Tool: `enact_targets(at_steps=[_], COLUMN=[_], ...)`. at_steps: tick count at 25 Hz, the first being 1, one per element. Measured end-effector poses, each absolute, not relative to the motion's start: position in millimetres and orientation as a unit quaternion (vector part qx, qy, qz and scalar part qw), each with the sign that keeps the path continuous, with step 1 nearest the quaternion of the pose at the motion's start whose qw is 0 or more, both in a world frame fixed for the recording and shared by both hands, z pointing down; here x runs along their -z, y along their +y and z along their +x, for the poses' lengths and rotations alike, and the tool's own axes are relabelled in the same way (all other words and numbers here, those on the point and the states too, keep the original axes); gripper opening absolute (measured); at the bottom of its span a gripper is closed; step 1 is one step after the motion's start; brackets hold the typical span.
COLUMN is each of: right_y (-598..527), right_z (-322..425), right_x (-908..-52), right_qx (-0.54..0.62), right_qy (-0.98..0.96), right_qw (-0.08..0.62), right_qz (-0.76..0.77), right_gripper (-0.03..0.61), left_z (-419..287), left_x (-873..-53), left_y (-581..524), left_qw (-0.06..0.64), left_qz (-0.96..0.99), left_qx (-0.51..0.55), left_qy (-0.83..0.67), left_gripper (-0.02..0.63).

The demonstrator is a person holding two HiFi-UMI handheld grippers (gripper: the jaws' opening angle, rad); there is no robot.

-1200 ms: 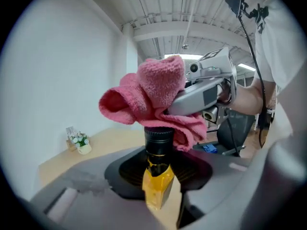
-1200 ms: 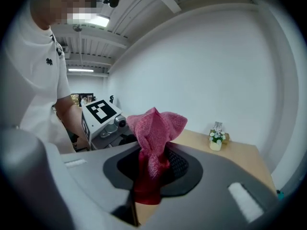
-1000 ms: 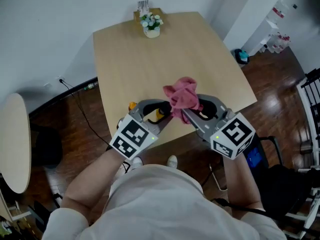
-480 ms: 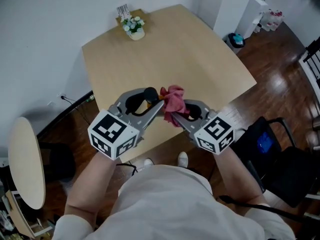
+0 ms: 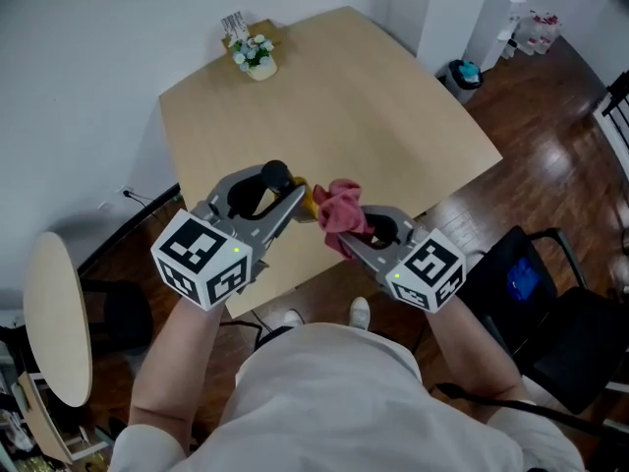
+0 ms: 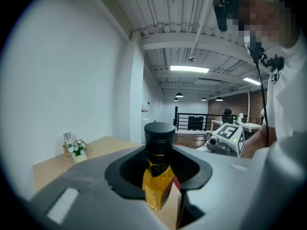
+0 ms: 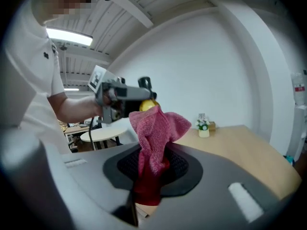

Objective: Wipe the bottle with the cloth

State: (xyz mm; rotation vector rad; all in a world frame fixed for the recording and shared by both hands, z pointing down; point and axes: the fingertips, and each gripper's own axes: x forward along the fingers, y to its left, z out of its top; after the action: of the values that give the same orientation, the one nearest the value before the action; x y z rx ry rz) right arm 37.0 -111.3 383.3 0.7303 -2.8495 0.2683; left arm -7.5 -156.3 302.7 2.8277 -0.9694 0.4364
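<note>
My left gripper (image 5: 287, 203) is shut on a small bottle (image 6: 158, 184) of yellow liquid with a black cap (image 6: 159, 133), held in the air above the table's near edge. In the head view the cap (image 5: 274, 174) points up and left, and the yellow body (image 5: 308, 201) sticks out toward the right. My right gripper (image 5: 362, 236) is shut on a bunched pink cloth (image 5: 339, 214), whose free end touches the bottle's body. The right gripper view shows the cloth (image 7: 154, 137) rising from the jaws against the yellow bottle (image 7: 147, 105).
A light wooden table (image 5: 344, 106) lies below, with a small pot of flowers (image 5: 254, 55) at its far corner. A round side table (image 5: 54, 313) stands at the left and a dark chair (image 5: 531, 283) at the right, on a wooden floor.
Both grippers have risen from the table edge toward the camera. The left gripper has drawn the bottle to the left, so more yellow body shows between cap and cloth.
</note>
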Motion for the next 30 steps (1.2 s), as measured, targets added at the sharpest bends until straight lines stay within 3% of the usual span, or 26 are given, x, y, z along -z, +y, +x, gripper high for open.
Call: enact_targets(at_steps=[6, 19, 30], right_y=[-71.0, -91.5, -137.8], right_z=[18.9, 34.3, 23.3], right_x=[-324.4, -467.0, -330.0], right_qx=[-0.002, -0.097, 0.004], right_qy=[-0.982, -0.964, -0.976], right_qw=[0.078, 0.176, 0.103], right_qz=[0.171, 0.176, 0.193], right_gripper=[0.086, 0.086, 0.086], left_z=[2.5, -6.2, -15.5], left_x=[-312.9, -284.7, -284.5], left_y=[-156.3, -142.7, -122.7], left_qw=[0.077, 0.068, 0.065], left_qz=[0.927, 0.926, 0.940], left_qx=[-0.142, -0.111, -0.130], left_qy=[-0.339, -0.353, -0.308], left_gripper=[0.152, 0.152, 0.152])
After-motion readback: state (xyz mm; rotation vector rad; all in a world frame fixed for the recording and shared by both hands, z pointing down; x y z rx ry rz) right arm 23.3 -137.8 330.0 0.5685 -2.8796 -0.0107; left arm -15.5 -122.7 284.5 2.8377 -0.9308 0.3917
